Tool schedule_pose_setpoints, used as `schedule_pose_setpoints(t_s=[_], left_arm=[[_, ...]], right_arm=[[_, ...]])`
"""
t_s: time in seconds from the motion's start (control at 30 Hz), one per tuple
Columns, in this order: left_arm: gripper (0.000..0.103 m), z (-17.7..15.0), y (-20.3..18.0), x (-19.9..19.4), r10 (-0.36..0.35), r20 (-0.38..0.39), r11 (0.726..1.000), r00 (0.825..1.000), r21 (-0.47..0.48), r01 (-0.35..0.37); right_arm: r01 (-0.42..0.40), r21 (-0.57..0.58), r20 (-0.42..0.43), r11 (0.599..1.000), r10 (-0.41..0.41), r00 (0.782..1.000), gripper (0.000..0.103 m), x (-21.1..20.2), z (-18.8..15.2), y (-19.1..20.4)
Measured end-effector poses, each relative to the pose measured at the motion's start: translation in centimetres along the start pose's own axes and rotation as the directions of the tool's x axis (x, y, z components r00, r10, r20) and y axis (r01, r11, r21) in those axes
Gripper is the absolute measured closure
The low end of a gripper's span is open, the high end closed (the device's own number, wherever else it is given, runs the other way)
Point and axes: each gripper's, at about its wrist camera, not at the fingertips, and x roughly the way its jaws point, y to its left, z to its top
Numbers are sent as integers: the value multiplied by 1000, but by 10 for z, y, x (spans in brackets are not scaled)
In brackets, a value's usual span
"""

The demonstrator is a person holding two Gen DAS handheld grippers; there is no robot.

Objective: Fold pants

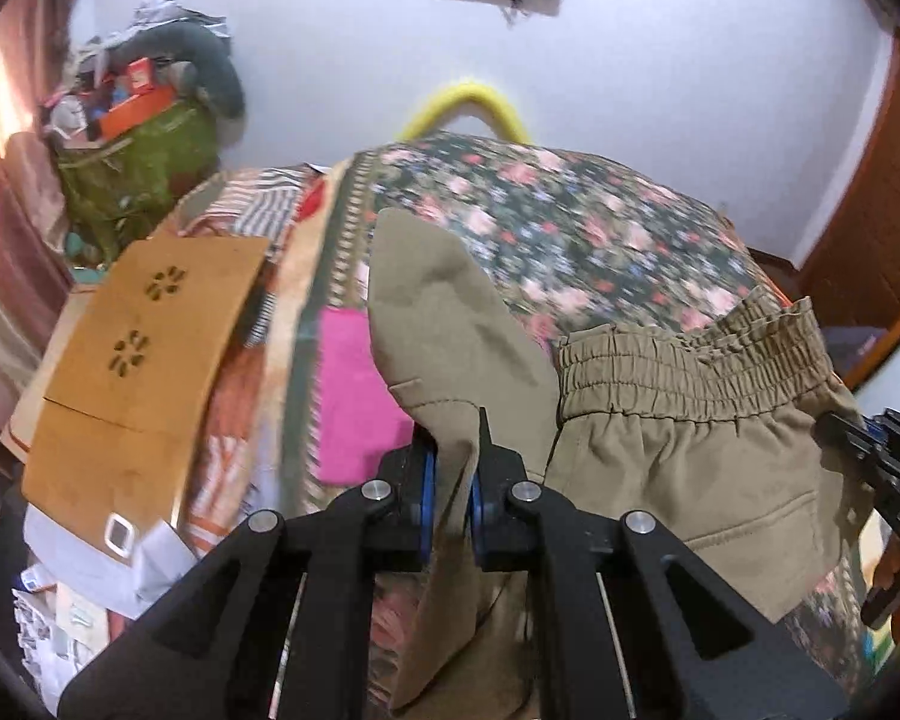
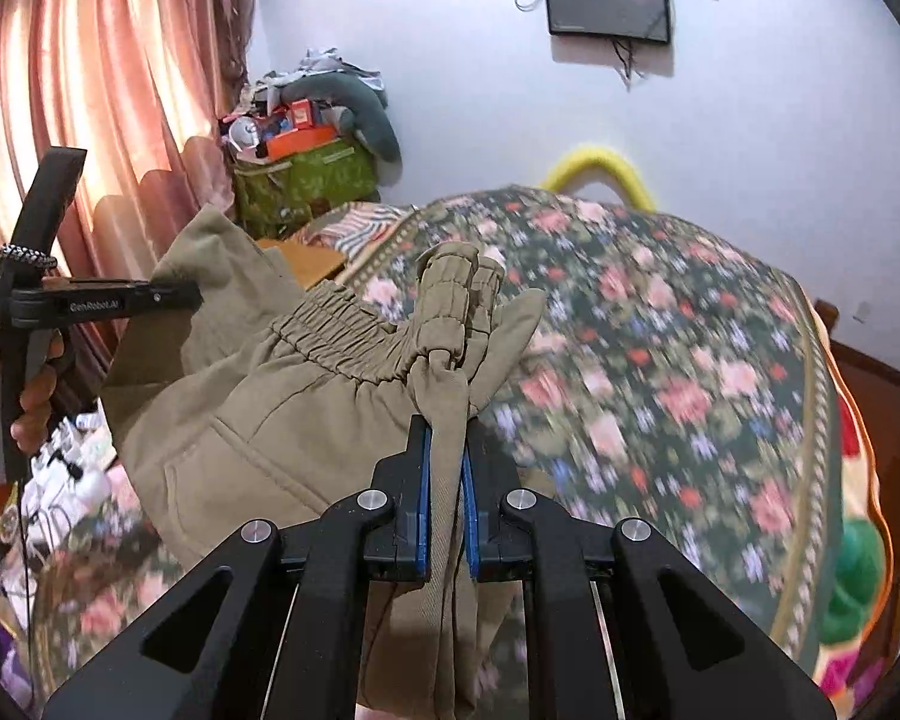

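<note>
Khaki pants [image 1: 678,456] hang bunched above the floral bedspread [image 1: 570,228], their elastic waistband stretched between both tools. Left hand-held gripper [image 1: 453,498] pinches a fold of the fabric near the waistband, while right hand-held gripper [image 2: 447,480] is clamped on the gathered waistband end, above the bedspread.

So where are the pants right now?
The tan pants hang above the flowery bed cover, pinched at the waist between the left gripper and right gripper.
</note>
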Motion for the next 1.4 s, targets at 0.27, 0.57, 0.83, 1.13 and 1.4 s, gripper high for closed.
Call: schedule_pose_setpoints(t_s=[0.27, 0.57, 0.83, 1.13, 1.4], left_arm=[[94, 26, 46, 49, 53, 14, 996, 998, -66, -52], [94, 16, 71, 140, 108, -77, 991, 991, -77, -114], [81, -18, 97, 183, 95, -184, 978, 978, -166, -126], [80, -48, 120, 144, 175, -200, 969, 964, -139, -205], [80, -51, 86, 43, 151, -81, 985, 985, -73, -157]], right_arm=[[20, -39, -25, 999, -21, 999, 95, 68, 25, 16], [47, -58, -120, 997, -54, 991, 95, 139, 23, 16], [39, -26, -178, 999, -43, 983, 94, 154, 4, 6], [39, -10, -188, 999, -40, 981, 85, 112, -12, 4], [33, -44, -49, 998, -36, 998, 73, 31, -7, 27]])
